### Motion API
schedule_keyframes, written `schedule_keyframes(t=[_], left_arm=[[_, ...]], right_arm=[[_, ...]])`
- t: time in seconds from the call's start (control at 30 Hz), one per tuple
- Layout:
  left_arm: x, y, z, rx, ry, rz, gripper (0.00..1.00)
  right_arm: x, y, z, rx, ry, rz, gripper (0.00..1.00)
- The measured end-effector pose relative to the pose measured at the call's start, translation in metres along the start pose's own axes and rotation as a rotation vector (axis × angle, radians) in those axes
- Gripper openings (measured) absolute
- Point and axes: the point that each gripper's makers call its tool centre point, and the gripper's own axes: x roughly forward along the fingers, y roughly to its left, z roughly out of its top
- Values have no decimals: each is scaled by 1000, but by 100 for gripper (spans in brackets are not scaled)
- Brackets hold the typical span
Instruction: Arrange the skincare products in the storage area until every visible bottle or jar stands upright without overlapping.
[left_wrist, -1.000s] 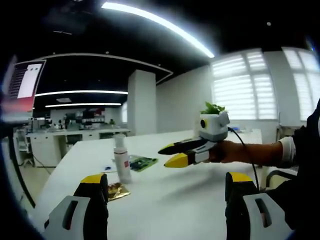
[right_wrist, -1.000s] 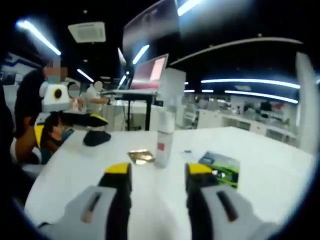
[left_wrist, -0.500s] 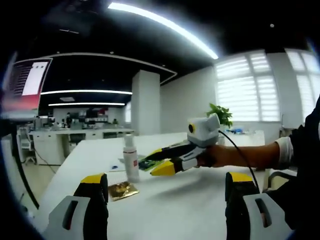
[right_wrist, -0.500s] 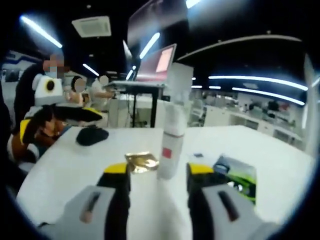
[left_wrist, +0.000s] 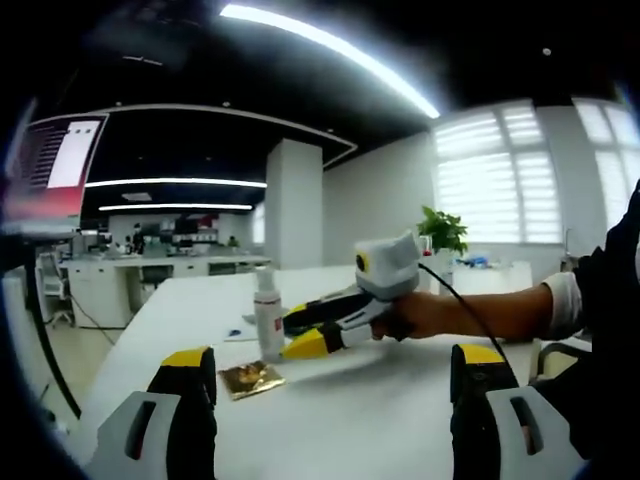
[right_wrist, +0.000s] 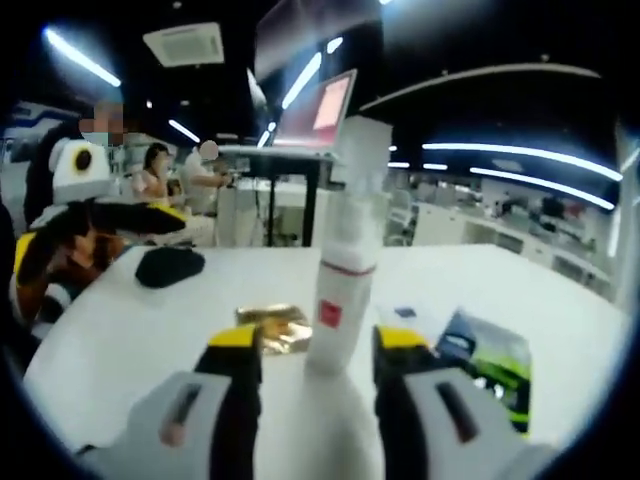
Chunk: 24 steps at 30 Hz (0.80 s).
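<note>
A white bottle (right_wrist: 340, 290) with a clear cap and a red label stands upright on the white table (right_wrist: 130, 330). Its base sits between the tips of my right gripper (right_wrist: 317, 345), which is open, with a jaw on either side. In the left gripper view the same bottle (left_wrist: 268, 320) stands at mid-table, and the right gripper (left_wrist: 290, 335) reaches it from the right in a person's hand. My left gripper (left_wrist: 333, 400) hangs open and empty above the near table. It also appears at far left as the left gripper (right_wrist: 170, 218).
A gold foil sachet (right_wrist: 270, 325) lies flat just left of the bottle, and again as the sachet (left_wrist: 250, 378). A green and black packet (right_wrist: 490, 355) lies to the right. A black rounded object (right_wrist: 168, 265) rests at the table's left. A potted plant (left_wrist: 443, 230) stands far back.
The right gripper has moved forward to the bottle, which now sits between its tips. The left gripper's jaws have stayed wide open.
</note>
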Motion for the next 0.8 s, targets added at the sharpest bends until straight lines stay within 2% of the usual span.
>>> schedule_keyframes(t=[0.33,0.5,0.6,0.8], left_arm=[[2,3,-2,-7,3,0,99],[3,4,-3,-14,4,3,99],[4,4,-4,-14,8,2,99],[5,4,-6,-16,11,3,99]], right_arm=[[15,-8,-7,-4,21,-3,38],[18,-15,-5,6,4,-9,36],[19,-12,-7,8,6,-4,36],[18,-10,-8,10,2,2,25]])
